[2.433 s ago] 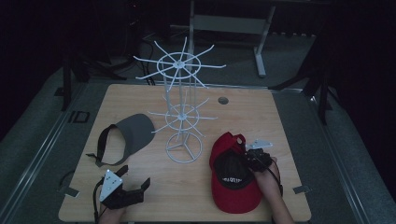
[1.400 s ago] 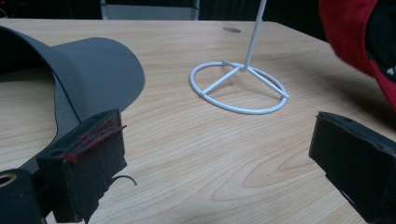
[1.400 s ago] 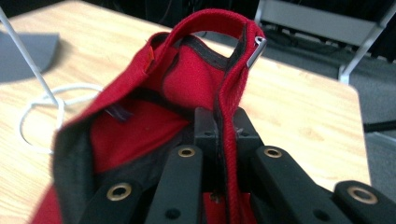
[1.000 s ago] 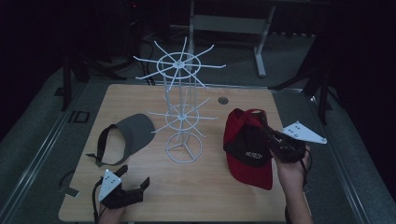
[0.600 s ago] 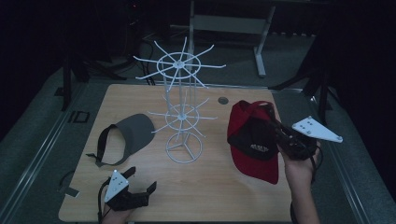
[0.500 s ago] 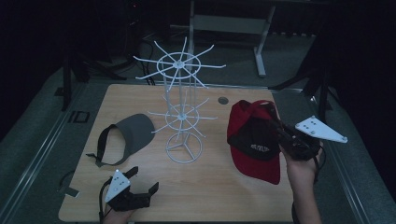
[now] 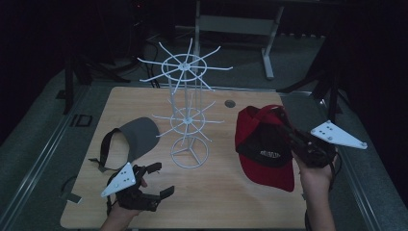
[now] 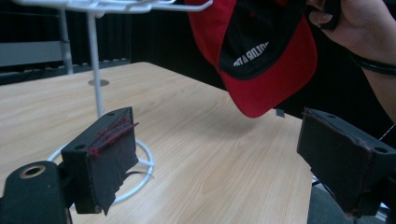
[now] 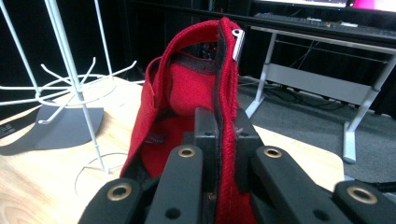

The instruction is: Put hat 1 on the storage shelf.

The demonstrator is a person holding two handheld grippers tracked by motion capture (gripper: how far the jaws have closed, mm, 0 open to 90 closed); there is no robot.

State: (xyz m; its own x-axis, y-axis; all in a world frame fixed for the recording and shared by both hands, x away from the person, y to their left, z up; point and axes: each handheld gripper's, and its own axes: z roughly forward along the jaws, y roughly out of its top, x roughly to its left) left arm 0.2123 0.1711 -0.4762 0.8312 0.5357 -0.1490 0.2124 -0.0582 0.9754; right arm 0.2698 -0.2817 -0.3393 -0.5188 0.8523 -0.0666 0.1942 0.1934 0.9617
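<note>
Red cap (image 7: 263, 144) hangs above the table's (image 7: 226, 192) right edge, clamped at its rear rim by the right gripper (image 7: 288, 137), brim pointing down toward the near edge. Left gripper (image 7: 156, 180), jaws spread and empty, rests near the near-left corner.

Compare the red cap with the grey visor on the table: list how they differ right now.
The red cap is held off the table, clamped in the right gripper; the grey visor lies flat on the wooden table, untouched. The red cap has a full crown with white lettering on a black panel; the grey visor is open-topped with a strap. Both flank the white wire rack.
</note>
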